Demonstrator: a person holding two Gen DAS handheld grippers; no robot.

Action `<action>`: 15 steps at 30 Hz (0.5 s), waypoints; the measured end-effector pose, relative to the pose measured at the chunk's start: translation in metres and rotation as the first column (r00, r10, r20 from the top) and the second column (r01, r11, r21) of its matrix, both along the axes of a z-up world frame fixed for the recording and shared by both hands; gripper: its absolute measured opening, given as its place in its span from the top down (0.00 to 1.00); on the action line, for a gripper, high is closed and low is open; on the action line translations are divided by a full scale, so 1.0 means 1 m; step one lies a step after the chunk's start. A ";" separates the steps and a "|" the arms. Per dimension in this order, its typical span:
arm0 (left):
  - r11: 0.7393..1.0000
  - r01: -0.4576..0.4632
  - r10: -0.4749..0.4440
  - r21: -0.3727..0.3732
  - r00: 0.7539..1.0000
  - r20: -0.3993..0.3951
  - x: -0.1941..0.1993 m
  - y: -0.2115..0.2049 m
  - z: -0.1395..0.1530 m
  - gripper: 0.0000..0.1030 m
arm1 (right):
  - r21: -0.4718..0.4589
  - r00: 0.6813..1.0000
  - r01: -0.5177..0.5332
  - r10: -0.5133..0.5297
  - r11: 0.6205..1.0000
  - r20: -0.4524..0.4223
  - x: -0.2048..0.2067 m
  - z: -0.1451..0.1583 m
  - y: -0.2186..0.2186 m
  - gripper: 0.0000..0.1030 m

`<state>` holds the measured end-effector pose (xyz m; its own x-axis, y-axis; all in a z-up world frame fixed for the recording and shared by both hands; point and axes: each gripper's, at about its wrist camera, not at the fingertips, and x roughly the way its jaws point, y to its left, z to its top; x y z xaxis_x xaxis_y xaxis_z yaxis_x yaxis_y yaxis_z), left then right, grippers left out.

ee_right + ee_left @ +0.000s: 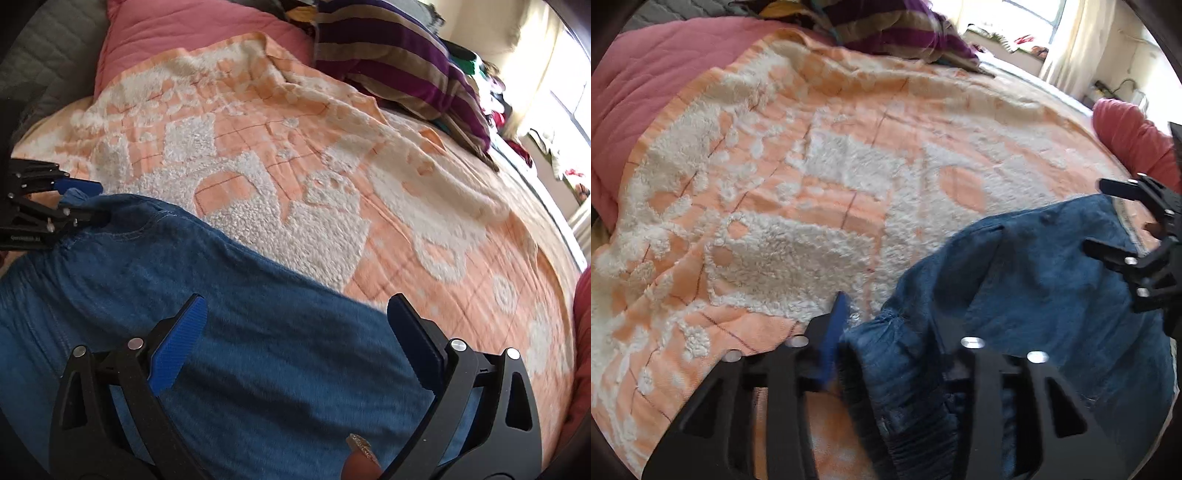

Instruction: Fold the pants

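Pants [229,332]: blue denim, laid on the blanket at the near edge of the bed; the gathered waistband [905,369] is seen bunched at one end in the left wrist view, and the fabric is spread flat and broad under the right wrist view.

Left gripper [901,354]: black frame, blue pads; the jaws are drawn narrow around the bunched waistband, which is lodged between the fingers. In the right wrist view the same gripper [79,201] is found at the far left edge of the pants, with a tuft of denim pinched between its blue tips.

Right gripper [295,332]: jaws set wide apart above the flat denim; nothing is pressed between the ribbed blue pads [181,347]. In the left wrist view it [1108,218] is seen at the right-hand edge of the pants, jaws parted.

Fingertip [362,461]: a person's finger with a glittered nail is shown at the bottom edge, between the right gripper's arms.

Blanket [820,192]: orange with raised white fleecy patterns and thin dark grid lines; the bed is covered by it and the pants are borne on it.

Pink quilt [657,85]: laid beyond the blanket's far-left edge.

Striped cloth [399,62]: purple and tan, heaped at the far side of the bed.

Window [1034,14]: bright, with pale curtains, at the upper right.
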<state>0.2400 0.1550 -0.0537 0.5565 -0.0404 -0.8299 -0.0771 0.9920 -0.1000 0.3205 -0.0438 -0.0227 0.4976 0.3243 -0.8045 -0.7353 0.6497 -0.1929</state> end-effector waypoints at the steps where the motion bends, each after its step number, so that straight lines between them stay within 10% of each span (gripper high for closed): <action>1: 1.000 0.002 -0.002 0.000 1.000 0.022 -0.003 -0.001 0.004 0.66 | -0.007 1.000 -0.016 0.016 1.000 0.003 0.000 -0.001 0.003 0.10; 8: 0.996 0.022 -0.034 0.083 0.990 0.139 -0.022 -0.018 0.027 0.69 | -0.080 0.992 -0.106 0.111 0.991 0.052 0.002 -0.011 0.028 0.11; 15: 0.991 0.035 -0.061 0.130 0.977 0.204 -0.037 -0.030 0.040 0.69 | -0.059 0.980 -0.200 0.199 0.978 -0.020 0.006 -0.026 0.041 0.47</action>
